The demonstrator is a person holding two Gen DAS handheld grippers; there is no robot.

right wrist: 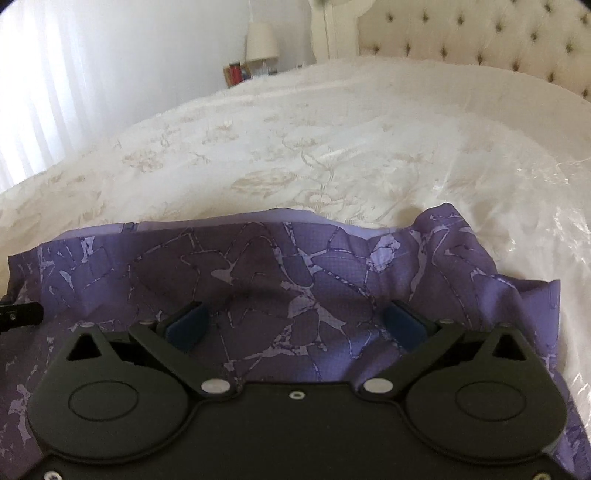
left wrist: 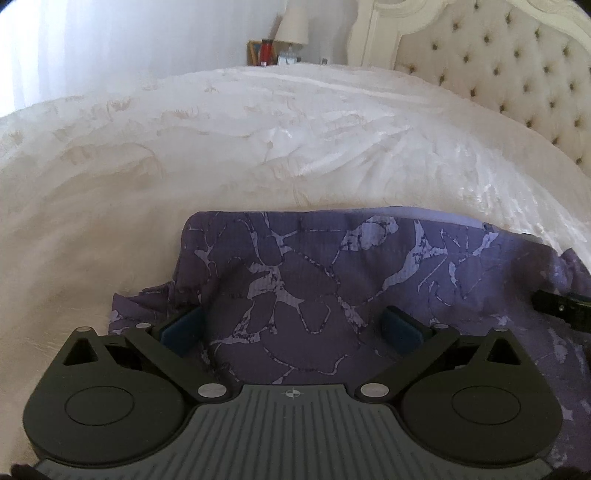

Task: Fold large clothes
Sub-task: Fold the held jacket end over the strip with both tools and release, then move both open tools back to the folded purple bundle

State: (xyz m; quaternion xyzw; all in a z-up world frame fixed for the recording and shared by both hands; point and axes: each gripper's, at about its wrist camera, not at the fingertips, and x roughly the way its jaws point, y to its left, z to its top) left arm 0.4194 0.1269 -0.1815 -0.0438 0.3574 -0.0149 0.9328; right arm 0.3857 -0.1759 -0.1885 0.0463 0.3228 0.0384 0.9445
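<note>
Purple patterned fabric, a large garment [left wrist: 332, 280] with pale lilac crackle markings, lies spread on the near part of a bed, its far edge folded to show a plain lilac underside. No container shows in either view. The left gripper [left wrist: 291, 328] hangs over the garment's left part with its jaws spread wide, blue pads apart and nothing between them but cloth lying below; whether the pads touch the cloth cannot be told. The right gripper [right wrist: 295, 325] sits over the garment's [right wrist: 295, 266] right part, jaws equally wide and clasping nothing. The left wrist view shows the garment's left edge and a loose corner against the bedspread, plus a black part of the other gripper at its right rim; the right wrist view shows the rumpled right corner instead. A cream floral satin bedspread [left wrist: 258, 140] covers the bed, with a tufted cream headboard [left wrist: 509, 62] at the far right, a lamp [left wrist: 291, 26] and a red container [left wrist: 266, 51] on a nightstand, and white curtains [right wrist: 40, 92] at left.
</note>
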